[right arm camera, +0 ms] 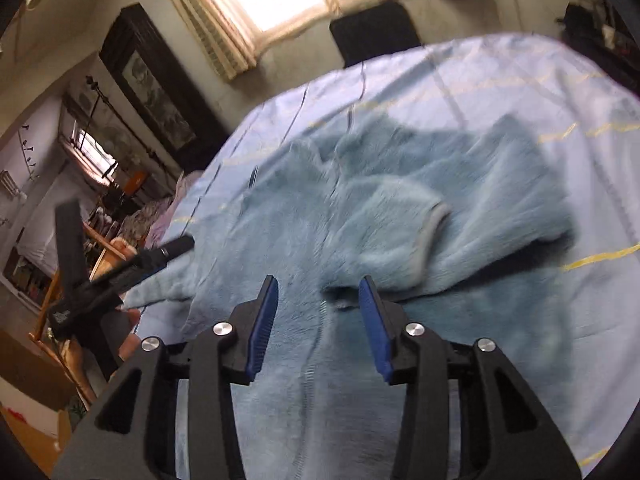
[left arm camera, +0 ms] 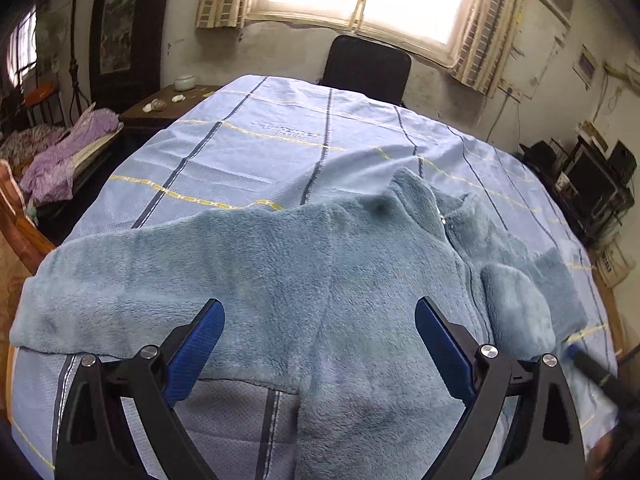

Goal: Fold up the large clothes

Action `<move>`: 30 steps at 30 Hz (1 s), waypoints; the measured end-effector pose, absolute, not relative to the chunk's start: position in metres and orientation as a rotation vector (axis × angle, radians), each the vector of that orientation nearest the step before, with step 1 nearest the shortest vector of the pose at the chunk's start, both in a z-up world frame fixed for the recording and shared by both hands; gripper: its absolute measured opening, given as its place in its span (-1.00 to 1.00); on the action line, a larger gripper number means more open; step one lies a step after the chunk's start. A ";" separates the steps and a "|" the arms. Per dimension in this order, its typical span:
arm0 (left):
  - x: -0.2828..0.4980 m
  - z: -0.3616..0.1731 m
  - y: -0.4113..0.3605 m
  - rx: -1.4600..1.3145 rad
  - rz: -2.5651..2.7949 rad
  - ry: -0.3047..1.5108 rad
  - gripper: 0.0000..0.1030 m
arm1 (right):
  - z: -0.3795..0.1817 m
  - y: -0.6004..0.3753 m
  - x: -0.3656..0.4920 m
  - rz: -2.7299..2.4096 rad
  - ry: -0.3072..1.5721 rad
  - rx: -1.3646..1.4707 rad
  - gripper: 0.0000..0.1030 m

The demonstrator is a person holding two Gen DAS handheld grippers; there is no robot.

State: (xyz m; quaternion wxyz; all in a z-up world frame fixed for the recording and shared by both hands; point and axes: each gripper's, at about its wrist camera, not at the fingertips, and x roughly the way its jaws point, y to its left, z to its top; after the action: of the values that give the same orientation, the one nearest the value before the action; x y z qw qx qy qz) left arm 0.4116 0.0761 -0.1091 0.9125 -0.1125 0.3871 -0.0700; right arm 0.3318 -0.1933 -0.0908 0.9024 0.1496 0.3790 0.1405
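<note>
Now both jaws are hovering open: left gripper (left arm camera: 318,326) ahead of the fleece jacket's (left arm camera: 360,260) outstretched sleeve (left arm camera: 120,292), needing a cuff-edge pinch.

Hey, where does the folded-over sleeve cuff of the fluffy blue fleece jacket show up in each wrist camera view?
Left wrist view: the folded-over sleeve cuff of the fluffy blue fleece jacket lies at right of centre, beyond the left gripper, whose jaws are wide apart.
Right wrist view: the cuff, with its pale edge, lies just beyond the open right gripper.
Shared landmark: the black chair back under the window.
</note>
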 end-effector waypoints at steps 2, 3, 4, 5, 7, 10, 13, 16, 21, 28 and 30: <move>0.408 -0.109 0.064 -0.189 -0.170 0.788 0.86 | -0.076 -0.215 0.322 0.227 0.698 0.299 -0.20; 0.403 -0.108 0.052 -0.147 -0.192 0.777 0.86 | -0.070 -0.230 0.318 0.181 0.656 0.298 -0.23; 0.399 -0.108 0.042 -0.103 -0.208 0.769 0.86 | -0.066 -0.240 0.318 0.149 0.633 0.302 -0.40; 0.395 -0.107 0.033 -0.066 -0.221 0.761 0.86 | -0.064 -0.253 0.318 0.118 0.615 0.310 -0.64; 0.381 -0.106 0.011 0.016 -0.263 0.728 0.86 | -0.066 -0.274 0.322 0.073 0.609 0.339 -0.82; 0.374 -0.107 -0.022 0.103 -0.292 0.731 0.86 | -0.072 -0.295 0.333 0.075 0.636 0.384 -0.85; 0.366 -0.112 -0.061 0.208 -0.324 0.730 0.87 | -0.082 -0.301 0.343 0.085 0.643 0.388 -0.85; 0.364 -0.121 -0.096 0.307 -0.327 0.725 0.88 | -0.099 -0.304 0.351 0.112 0.648 0.439 -0.85; 0.379 -0.132 -0.132 0.379 -0.310 0.746 0.88 | -0.105 -0.313 0.357 0.128 0.664 0.477 -0.86; 0.398 -0.123 -0.143 0.356 -0.327 0.740 0.88 | -0.126 -0.317 0.369 0.165 0.766 0.568 -0.85; 0.403 -0.123 -0.141 0.341 -0.317 0.730 0.86 | -0.131 -0.318 0.371 0.168 0.778 0.589 -0.85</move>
State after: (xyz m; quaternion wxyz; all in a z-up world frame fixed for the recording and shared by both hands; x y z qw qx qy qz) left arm 0.4028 -0.1411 -0.1226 0.9078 0.1651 0.3535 -0.1536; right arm 0.3714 -0.3183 -0.1310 0.8801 0.2825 0.3731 0.0806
